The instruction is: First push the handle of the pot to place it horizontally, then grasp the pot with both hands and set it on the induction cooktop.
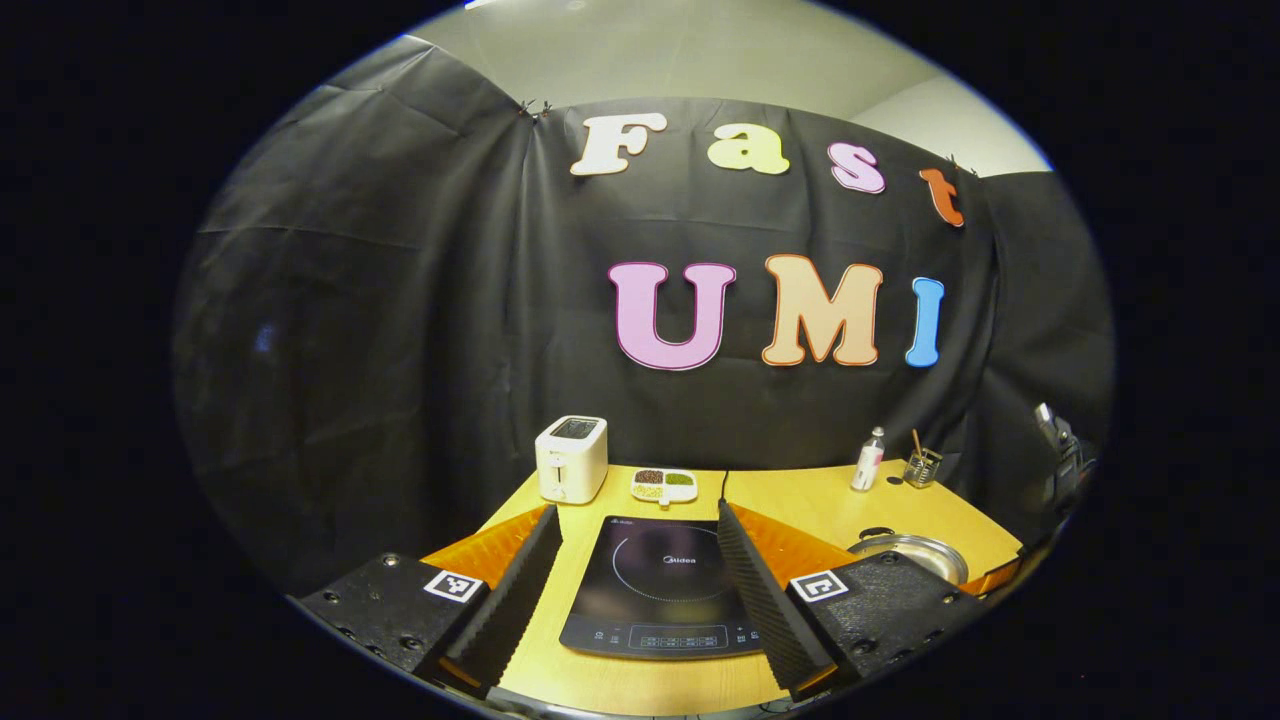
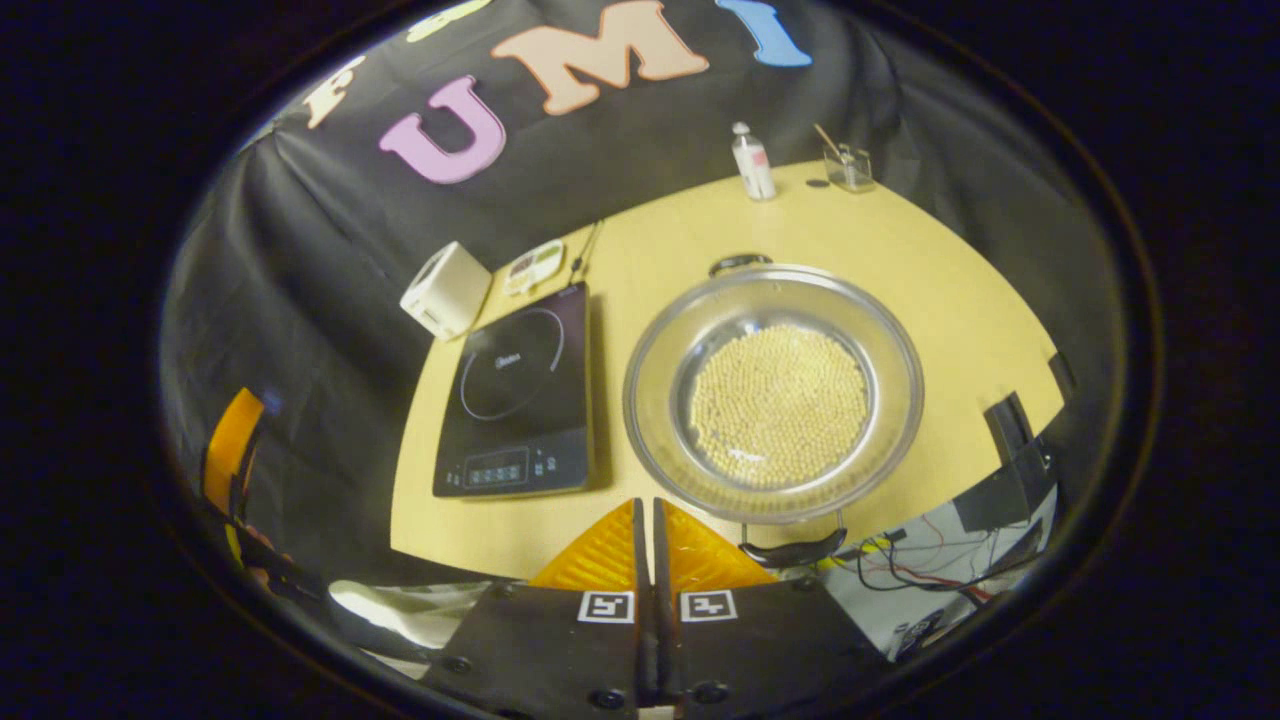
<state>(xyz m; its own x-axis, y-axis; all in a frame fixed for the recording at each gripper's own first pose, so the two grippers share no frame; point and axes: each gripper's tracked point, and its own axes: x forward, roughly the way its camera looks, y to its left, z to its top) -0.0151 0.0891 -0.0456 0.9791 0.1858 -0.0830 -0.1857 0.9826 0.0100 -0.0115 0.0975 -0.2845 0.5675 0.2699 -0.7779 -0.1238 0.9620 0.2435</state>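
A steel pot (image 2: 775, 385) holding pale beans stands on the wooden table, right of the black induction cooktop (image 2: 520, 395). One dark handle (image 2: 792, 552) points toward me and the other handle (image 2: 740, 263) points to the far side. My right gripper (image 2: 650, 525) is shut with nothing in it, high over the table's near edge, just left of the near handle. My left gripper (image 1: 638, 535) is open, its fingers framing the cooktop (image 1: 665, 585) from the front. The pot (image 1: 912, 553) peeks out behind its right finger.
A white toaster (image 1: 571, 458) and a small divided dish (image 1: 664, 485) stand behind the cooktop. A bottle (image 1: 867, 459) and a glass cup with sticks (image 1: 922, 466) are at the table's far right. Cables and dark boxes (image 2: 1010, 470) lie past the table's right edge.
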